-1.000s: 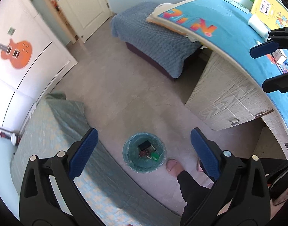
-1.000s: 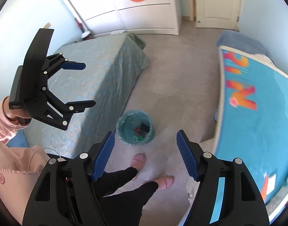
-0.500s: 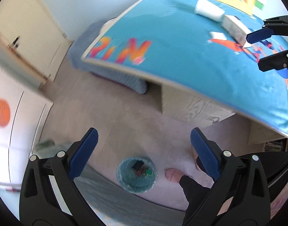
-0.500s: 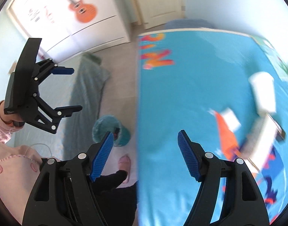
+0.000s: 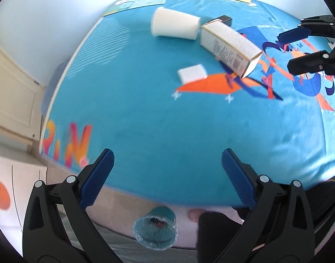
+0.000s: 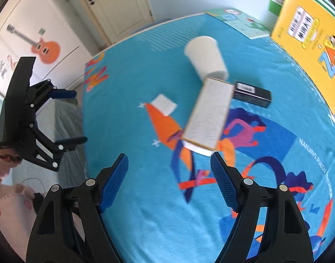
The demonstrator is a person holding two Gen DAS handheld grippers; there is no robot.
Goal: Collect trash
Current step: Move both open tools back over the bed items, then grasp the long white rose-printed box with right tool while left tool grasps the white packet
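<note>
Trash for collection, four pieces on the blue printed desk mat (image 6: 145, 214), none yet picked up:

1. White paper cup (image 6: 205, 57), lying on its side toward the back of the mat, its narrow end touching the carton.
2. Pale cardboard carton (image 6: 209, 118), long and lying flat, one end flap open toward the front; nearest piece to the right gripper.
3. Black box (image 6: 251, 94), slim, lying just behind the carton, partly hidden by it in the left view.
4. Small white folded paper or card (image 6: 164, 104), flat on the mat, beside the carton and apart from it.

Already binned: the teal-lined waste bin (image 5: 155, 230) on the floor under the desk's front edge holds a few dark and coloured scraps; what they are is too small to tell.

Tools: left gripper (image 5: 167, 173), jaws wide apart and empty, hanging over the front of the mat. Right gripper (image 6: 168, 182), jaws apart and just now opening wider, nothing between them, aimed at the carton's open end.

Status, as judged: partly done. Some trash sits in the bin; all four desk pieces remain. Next item looks to be the carton.

Not counted as trash: yellow book (image 6: 309, 43) leaning on the wall and the green-covered booklet (image 6: 244, 22) lying flat.
</note>
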